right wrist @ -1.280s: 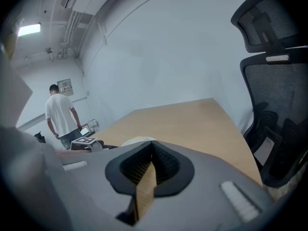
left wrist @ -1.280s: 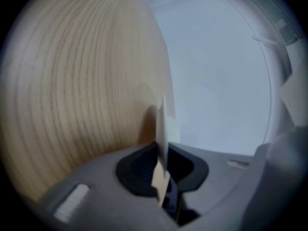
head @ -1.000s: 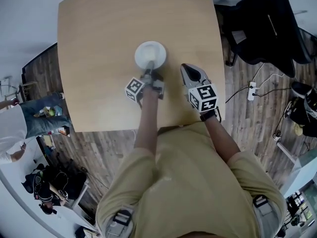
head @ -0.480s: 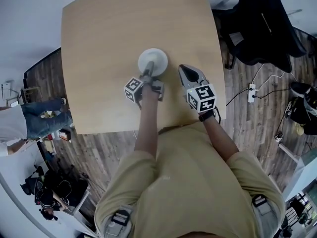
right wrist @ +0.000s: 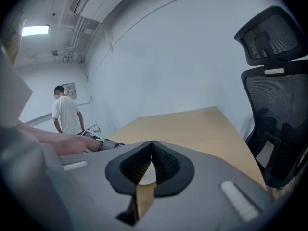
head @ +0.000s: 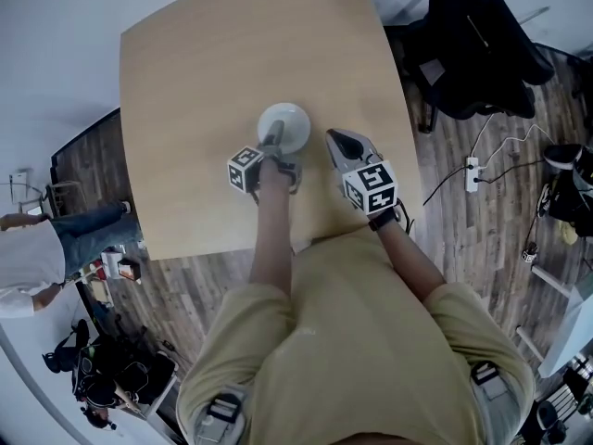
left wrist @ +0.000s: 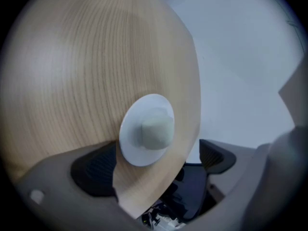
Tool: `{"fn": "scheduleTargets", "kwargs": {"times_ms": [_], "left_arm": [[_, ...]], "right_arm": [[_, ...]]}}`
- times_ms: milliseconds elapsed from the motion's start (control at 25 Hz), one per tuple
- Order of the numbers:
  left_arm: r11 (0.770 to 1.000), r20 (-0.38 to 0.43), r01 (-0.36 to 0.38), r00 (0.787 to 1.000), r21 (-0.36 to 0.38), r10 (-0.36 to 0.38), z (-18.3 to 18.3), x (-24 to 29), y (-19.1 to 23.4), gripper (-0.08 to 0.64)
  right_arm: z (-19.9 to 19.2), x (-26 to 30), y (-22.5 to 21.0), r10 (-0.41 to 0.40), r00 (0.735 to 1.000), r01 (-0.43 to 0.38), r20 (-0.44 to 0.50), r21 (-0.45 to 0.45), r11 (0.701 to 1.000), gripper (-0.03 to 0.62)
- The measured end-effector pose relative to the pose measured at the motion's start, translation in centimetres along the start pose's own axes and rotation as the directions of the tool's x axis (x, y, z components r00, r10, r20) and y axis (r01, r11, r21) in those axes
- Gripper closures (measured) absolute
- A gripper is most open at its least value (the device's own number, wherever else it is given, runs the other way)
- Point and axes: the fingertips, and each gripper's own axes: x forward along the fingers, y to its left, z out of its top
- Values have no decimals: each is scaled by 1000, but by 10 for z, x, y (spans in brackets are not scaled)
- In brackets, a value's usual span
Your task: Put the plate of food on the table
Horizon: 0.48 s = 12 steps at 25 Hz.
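Spreading wide, the left hand-held gripper [left wrist: 154,166] has just been opening its jaws. The plate [left wrist: 129,146] lies flat on the table [left wrist: 72,81], well in from the edges. Its near rim sits in the gap at the gripper's 12 o'clock, and neither pad is pinching it. The pale lump of food [left wrist: 156,131] rides in the middle of the plate. At the plate's 4 o'clock the right hand-held gripper [right wrist: 152,154] hangs with its jaws pressed together on nothing.

The job looks all but done, and the danger is in the exit. The left pad stands just beside the rim. If the gripper pulls back crooked or dips, that pad could hook the edge and drag or tip the plate, and the food could slide off.

From the head view, the marker cube and hand cover the plate's near rim. Whether that pad brushes the rim is too close to call. What the food is cannot be made out.
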Motion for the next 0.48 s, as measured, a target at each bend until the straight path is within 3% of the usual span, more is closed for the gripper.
{"fn": "scheduleTargets", "kwargs": {"times_ms": [200,320,400,480], "left_arm": [[998,-36,64,997,14,-64,-13,-23,-6,31],[986,-70,124,991,111,-117,-17,-42,-17,31],[953,-105,185,981,238,-164,-20,-57,-32,31],[899,-134,245,969,363,-209,-23,-72,-49,32]], "right_arm": [[-3,-11,5,2,1000,-2,4,-11,1000,586],[-5,-17,10,-1,1000,2,4,-24,1000,587],[-3,-21,13,-6,1000,6,10,-34,999,586],[-1,-25,13,-13,1000,14,19,-42,999,588]]}}
